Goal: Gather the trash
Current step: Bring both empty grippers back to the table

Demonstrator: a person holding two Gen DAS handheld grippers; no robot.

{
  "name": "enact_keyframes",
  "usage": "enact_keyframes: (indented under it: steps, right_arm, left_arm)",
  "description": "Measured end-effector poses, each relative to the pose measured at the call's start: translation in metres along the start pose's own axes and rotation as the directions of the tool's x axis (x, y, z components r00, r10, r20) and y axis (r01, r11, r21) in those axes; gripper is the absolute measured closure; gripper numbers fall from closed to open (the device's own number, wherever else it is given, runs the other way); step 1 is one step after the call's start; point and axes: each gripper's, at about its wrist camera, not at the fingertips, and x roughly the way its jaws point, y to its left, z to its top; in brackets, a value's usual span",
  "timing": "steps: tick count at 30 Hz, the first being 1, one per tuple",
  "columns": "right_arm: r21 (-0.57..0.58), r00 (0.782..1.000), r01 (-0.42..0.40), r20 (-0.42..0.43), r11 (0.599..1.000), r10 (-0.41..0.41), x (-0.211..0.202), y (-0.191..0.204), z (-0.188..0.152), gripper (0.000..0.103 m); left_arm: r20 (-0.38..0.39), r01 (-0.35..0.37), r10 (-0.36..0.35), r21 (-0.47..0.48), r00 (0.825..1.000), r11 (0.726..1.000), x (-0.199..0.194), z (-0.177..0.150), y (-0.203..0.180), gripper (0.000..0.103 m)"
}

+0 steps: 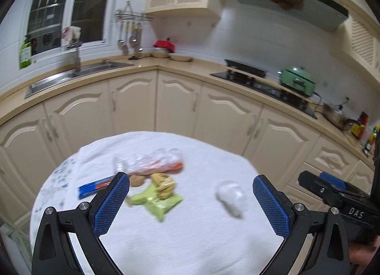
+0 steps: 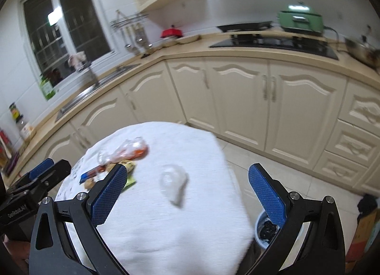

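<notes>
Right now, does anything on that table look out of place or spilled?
Yes: litter lies loose on the white cloth. A crumpled clear wrapper, blue packet, green wrapper with food scraps cluster together; a clear plastic cup lies tipped alone. No liquid spill shows.

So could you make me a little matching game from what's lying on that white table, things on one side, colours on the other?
Things:
1. flat wrapper
2. crumpled packet
3. plastic cup
4. walnut

Colours:
A. clear
B. brown
C. blue with orange
D. light green

Pairs: 1-C, 2-D, 3-A, 4-B
</notes>
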Motion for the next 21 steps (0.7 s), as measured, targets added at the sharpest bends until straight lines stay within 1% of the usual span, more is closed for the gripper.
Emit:
enact_keyframes:
  steps: [1, 7, 11, 13, 14, 17, 20, 21]
  right_arm:
    - [-0.008, 1.0, -0.008, -0.001, 1.0, 0.008, 0.002, 0.007, 0.0, 0.0]
    - [-0.074, 1.0, -0.028, -0.002, 0.997, 0.028, 0.009, 0.043, -0.001, 0.0]
    - [-0.096, 0.999, -0.018, -0.039, 0.995, 0.014, 0.019, 0.057, -0.002, 0.0]
    - [-0.109, 0.999, -0.025, -0.051, 0.994, 0.019, 0.024, 0.059, -0.003, 0.0]
    - [-0.117, 0.998, -0.026, -0.057, 0.993, 0.019, 0.028, 0.058, -0.004, 0.0]
    - [-0.124, 0.997, -0.014, -0.08, 0.992, 0.004, 0.045, 0.051, -0.007, 0.001]
    - [-0.12, 0.99, 0.007, -0.136, 0.993, -0.023, 0.068, 0.042, -0.013, 0.01]
    - [-0.111, 0.987, -0.002, -0.158, 0.994, -0.016, 0.079, 0.037, -0.016, 0.01]
  left_arm:
    - [0.0, -0.01, 0.01, -0.01, 1.0, 1.0, -0.007, -0.002, 0.007, 0.001]
    - [0.014, -0.051, 0.051, -0.033, 0.999, 0.998, -0.016, 0.011, 0.026, 0.001]
    - [0.01, -0.067, 0.068, -0.039, 0.998, 0.997, -0.014, 0.015, 0.034, 0.001]
    - [0.004, -0.077, 0.078, -0.031, 0.997, 0.997, -0.009, 0.013, 0.037, 0.001]
    - [-0.006, -0.082, 0.082, -0.027, 0.997, 0.996, 0.0, 0.015, 0.037, 0.001]
    - [-0.049, -0.085, 0.084, -0.029, 0.995, 0.996, 0.019, 0.013, 0.039, 0.001]
    - [-0.075, -0.091, 0.089, -0.018, 0.993, 0.996, 0.043, 0.014, 0.032, 0.001]
    - [-0.081, -0.09, 0.089, -0.009, 0.993, 0.996, 0.053, 0.015, 0.03, 0.001]
